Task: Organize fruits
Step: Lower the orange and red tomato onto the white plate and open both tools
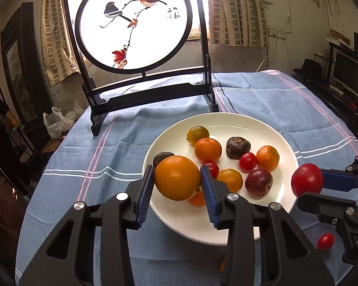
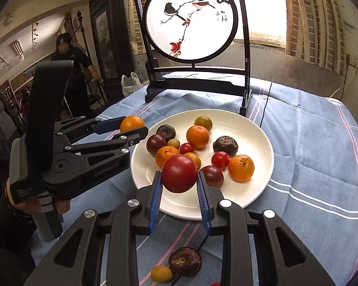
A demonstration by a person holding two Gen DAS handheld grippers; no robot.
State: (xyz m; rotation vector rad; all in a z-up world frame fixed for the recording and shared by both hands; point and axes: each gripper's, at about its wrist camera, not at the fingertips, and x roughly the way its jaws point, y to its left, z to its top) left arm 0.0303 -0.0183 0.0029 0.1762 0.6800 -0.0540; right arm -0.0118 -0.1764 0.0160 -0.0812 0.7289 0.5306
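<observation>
The left hand-held gripper [image 1: 177, 178] is pinching a big orange [image 1: 177, 177] over the near left rim of the white plate [image 1: 284, 143]. The right hand-held gripper [image 2: 179, 182] is pinching a red tomato [image 2: 179, 174] over the near rim of the same plate. Both fruits hang in the air, held only by their round sides.

The plate is already crowded with small oranges, little tomatoes and dark fruits. If the big orange drops from high up, it could bump the others and roll one off the rim onto the blue cloth [image 1: 78, 147]. The tomato is smooth and soft, so a hard squeeze could squash it and a loose one could let it slip. The two grippers are close together and could knock each other. A brown fruit [image 2: 185, 261] and a little yellow one [image 2: 161, 274] lie on the bench near its front edge and could get pushed off.
</observation>
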